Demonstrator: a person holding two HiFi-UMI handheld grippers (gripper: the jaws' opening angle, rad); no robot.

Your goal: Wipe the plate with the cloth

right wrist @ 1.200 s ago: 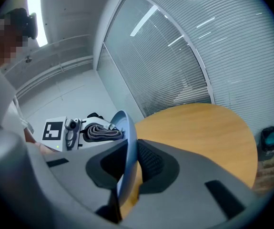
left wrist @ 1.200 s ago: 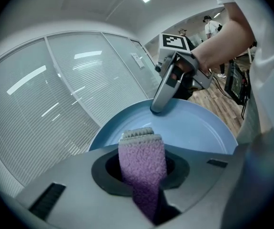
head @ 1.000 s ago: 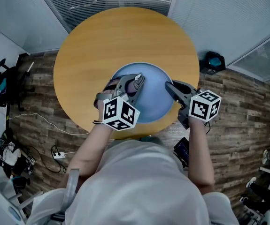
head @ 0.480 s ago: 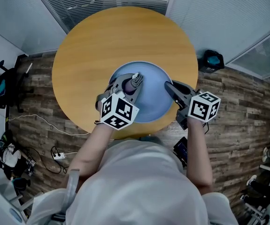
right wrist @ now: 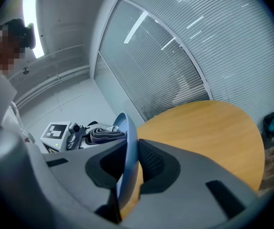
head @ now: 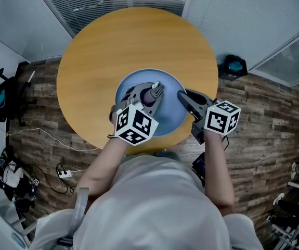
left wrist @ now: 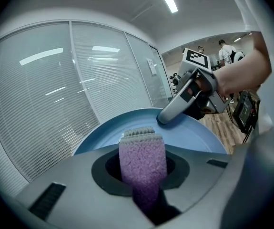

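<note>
A blue plate point(head: 166, 120) is over the near part of the round wooden table point(head: 107, 51). My right gripper point(head: 182, 97) is shut on the plate's right rim, and the rim point(right wrist: 126, 142) runs edge-on between its jaws. My left gripper point(head: 152, 94) is shut on a folded purple cloth point(head: 153, 94). The cloth's end is over the plate's middle, reaching in from the near left. In the left gripper view the cloth point(left wrist: 142, 155) sticks out between the jaws above the plate point(left wrist: 201, 136), with the right gripper point(left wrist: 171, 114) on the far rim.
The table point(right wrist: 208, 128) stretches away beyond the plate. Wood-plank flooring surrounds it. A dark bin with a teal top point(head: 234, 66) stands on the floor at the right. Cables and a power strip point(head: 65, 172) lie at the left. Blinds cover the glass walls behind.
The left gripper has rolled a little with the cloth over the plate. The right gripper keeps its hold on the rim in the same place.
</note>
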